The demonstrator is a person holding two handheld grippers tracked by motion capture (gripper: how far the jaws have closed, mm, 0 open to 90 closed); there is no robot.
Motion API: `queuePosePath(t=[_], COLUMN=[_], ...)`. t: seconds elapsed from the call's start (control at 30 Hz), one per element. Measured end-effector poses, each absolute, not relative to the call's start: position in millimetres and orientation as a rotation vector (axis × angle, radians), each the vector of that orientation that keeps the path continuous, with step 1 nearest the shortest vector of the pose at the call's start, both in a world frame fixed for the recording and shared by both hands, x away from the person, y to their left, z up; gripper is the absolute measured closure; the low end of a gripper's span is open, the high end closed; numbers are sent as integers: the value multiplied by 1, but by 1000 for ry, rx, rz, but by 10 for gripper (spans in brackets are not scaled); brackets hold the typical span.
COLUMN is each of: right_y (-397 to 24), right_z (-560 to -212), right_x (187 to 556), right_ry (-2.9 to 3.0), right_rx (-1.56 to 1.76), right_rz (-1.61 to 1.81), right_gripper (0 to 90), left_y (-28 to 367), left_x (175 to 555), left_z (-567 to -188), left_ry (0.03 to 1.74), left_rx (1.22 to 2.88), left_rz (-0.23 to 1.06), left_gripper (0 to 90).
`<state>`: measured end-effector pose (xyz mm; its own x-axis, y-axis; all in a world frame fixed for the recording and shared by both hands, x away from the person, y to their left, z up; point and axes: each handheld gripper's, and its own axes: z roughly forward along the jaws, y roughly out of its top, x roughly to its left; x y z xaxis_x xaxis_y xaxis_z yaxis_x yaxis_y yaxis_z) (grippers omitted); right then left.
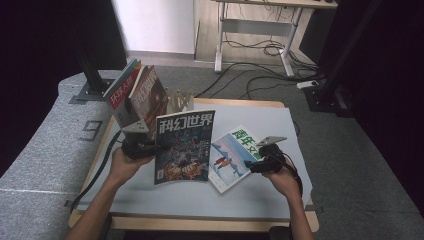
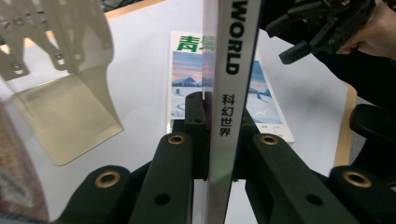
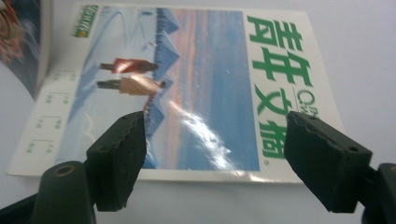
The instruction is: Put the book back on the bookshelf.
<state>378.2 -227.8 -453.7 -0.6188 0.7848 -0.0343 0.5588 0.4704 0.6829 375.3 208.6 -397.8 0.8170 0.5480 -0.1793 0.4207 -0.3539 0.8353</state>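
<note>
My left gripper [image 1: 151,147] is shut on the spine of a dark science-fiction magazine [image 1: 183,148] and holds it upright over the table's middle. In the left gripper view both jaws of the left gripper [image 2: 219,140] pinch the white spine of that science-fiction magazine [image 2: 229,93]. A blue and white magazine [image 1: 231,159] with green characters lies flat to its right. My right gripper [image 1: 252,166] hovers at that magazine's right edge, open. In the right gripper view the right gripper [image 3: 215,154] has its pads spread wide just above the glossy cover of the blue and white magazine [image 3: 205,79], with nothing between them.
A metal bookend [image 1: 180,100] stands at the back left of the pale table [image 1: 265,117], also seen as the bookend [image 2: 65,112]. Two magazines [image 1: 135,95] lean left of it. The table's wooden rim [image 1: 210,223] runs along the near side.
</note>
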Motion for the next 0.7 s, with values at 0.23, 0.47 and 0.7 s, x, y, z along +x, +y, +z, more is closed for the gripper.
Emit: queuePosePath(t=[0.23,0.47,0.7], right_y=[-241,-250,-257], right_z=[-467,-476,-486], right_x=[379,378,376], right_ry=[2371,2354,2335], right_rx=[1198,1226,1246], right_rz=[893,875,857], right_gripper=[192,178,164], left_y=[219,229,236], left_x=[375,373,374], left_z=[-393,-389,-386], left_ry=[754,785,816], left_rx=[1981,1981,1963], left_rz=[211,286,339], left_gripper=[830,830,830])
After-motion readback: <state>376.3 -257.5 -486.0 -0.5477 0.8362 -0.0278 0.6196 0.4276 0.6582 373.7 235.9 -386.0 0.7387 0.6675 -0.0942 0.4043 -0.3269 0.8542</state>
